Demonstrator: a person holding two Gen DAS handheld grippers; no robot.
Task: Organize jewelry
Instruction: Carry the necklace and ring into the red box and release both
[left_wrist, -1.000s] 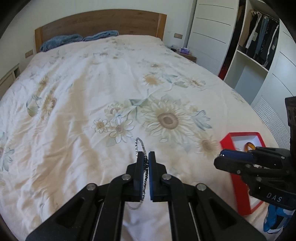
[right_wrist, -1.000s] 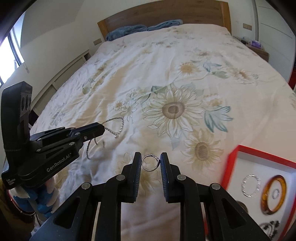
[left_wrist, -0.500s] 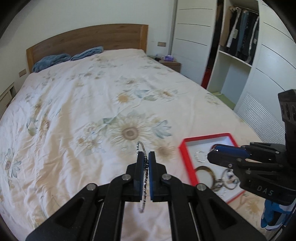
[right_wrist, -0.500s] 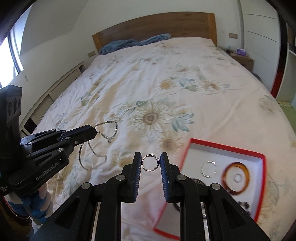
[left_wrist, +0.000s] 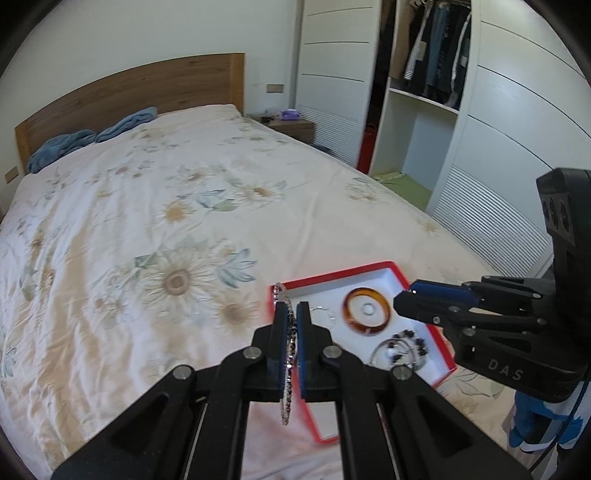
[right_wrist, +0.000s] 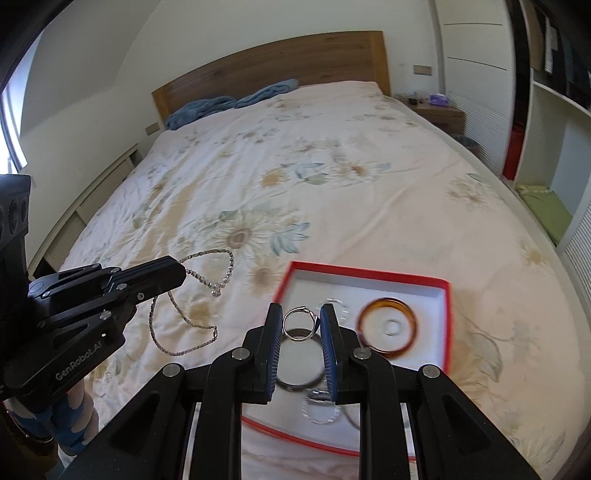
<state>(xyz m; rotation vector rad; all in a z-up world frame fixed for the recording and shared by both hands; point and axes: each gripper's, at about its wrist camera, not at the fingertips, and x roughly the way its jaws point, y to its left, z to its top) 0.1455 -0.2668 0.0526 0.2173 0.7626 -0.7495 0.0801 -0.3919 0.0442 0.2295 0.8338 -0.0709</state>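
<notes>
Two grippers in view, both loaded; your left gripper (left_wrist: 291, 314) has its jaws clamped on a beaded silver necklace (left_wrist: 287, 373), chain running edge-on between the pads, one loop poking above the tips and the rest dangling below; from the right wrist view the same necklace (right_wrist: 192, 295) hangs off the left gripper (right_wrist: 173, 273) in open loops above the bedspread (right_wrist: 332, 192), clear of the box; your right gripper (right_wrist: 302, 325) has its jaws closed on a silver ring (right_wrist: 300, 325), held upright between the blue pads, tips over the near-left part of the red jewelry box (right_wrist: 447, 295); box sits on the bed, white inside, red rim; inside it an amber bangle (right_wrist: 388, 328) lies flat toward the right with a small ring (right_wrist: 392, 326) in its centre; a dark bangle (right_wrist: 299, 369) lies under the right jaws, partly hidden; a clear beaded bracelet (right_wrist: 319, 410) lies nearer the front edge; left wrist view shows the box (left_wrist: 332, 275) just right of the left jaws, amber bangle (left_wrist: 366, 311) in it, dark bead piece (left_wrist: 406, 345) near its right rim; right gripper (left_wrist: 402, 301) hovers at that rim; some items motion-blurred; wooden headboard (right_wrist: 273, 62), blue pillows (right_wrist: 229, 101), open wardrobe (left_wrist: 436, 55) behind.
</notes>
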